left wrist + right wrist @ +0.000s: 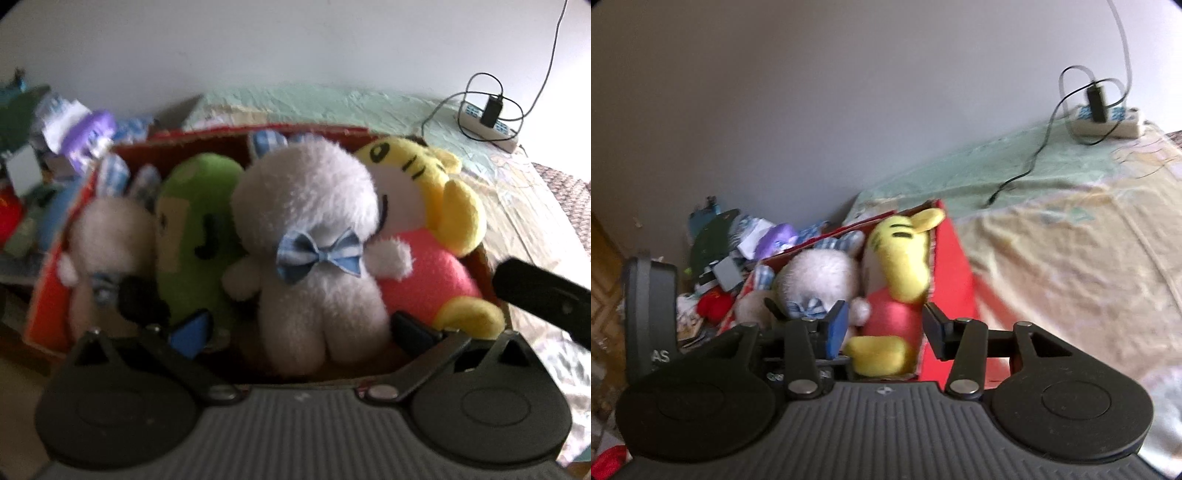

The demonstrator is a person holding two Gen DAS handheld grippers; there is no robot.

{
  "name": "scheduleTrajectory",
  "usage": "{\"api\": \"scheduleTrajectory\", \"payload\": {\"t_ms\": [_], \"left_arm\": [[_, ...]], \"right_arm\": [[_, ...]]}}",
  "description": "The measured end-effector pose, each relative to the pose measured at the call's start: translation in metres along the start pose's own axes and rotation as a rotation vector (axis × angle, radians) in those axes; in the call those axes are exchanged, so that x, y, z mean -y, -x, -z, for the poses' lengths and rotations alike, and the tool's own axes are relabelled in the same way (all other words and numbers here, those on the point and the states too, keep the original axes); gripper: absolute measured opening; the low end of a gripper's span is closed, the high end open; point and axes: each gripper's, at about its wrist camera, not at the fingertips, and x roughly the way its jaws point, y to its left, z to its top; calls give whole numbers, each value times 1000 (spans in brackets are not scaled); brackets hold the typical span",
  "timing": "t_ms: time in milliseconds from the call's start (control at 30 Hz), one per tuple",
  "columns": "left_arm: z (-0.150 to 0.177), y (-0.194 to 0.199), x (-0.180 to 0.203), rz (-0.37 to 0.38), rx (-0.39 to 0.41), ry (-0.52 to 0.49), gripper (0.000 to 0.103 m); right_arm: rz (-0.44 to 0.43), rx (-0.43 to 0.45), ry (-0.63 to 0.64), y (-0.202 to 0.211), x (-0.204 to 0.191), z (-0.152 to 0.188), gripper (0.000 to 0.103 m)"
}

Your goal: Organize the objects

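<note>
A red cardboard box on the bed holds several plush toys side by side. In the left wrist view these are a white plush with a blue bow, a green plush, a yellow tiger plush in pink and a pale plush at the left. My left gripper is open, its fingers either side of the white plush's legs without squeezing. My right gripper is open just in front of the tiger plush, above the box's red wall.
The box sits on a bed with a pale green and cream sheet. A power strip with a charger and cables lies at the far corner. A heap of clutter lies left of the box, against the wall.
</note>
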Motion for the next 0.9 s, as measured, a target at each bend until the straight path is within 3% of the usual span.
{"api": "scheduleTrajectory", "payload": {"t_ms": [133, 333, 400, 600, 800, 900], "left_arm": [[-6, 16, 5, -50, 21, 1, 102], [-9, 28, 33, -114, 31, -97, 98], [-8, 33, 44, -145, 43, -133, 95], [-9, 54, 71, -229, 99, -166, 94], [-8, 76, 115, -201, 167, -193, 99], [1, 71, 142, -167, 137, -211, 96]], "right_arm": [[96, 24, -24, 13, 6, 1, 50], [268, 54, -53, 35, 24, 2, 58], [329, 50, -50, 38, 30, 3, 64], [455, 4, -33, 47, 55, 6, 64], [492, -23, -26, 71, 84, 6, 65], [527, -30, -27, 84, 99, 7, 67]]}}
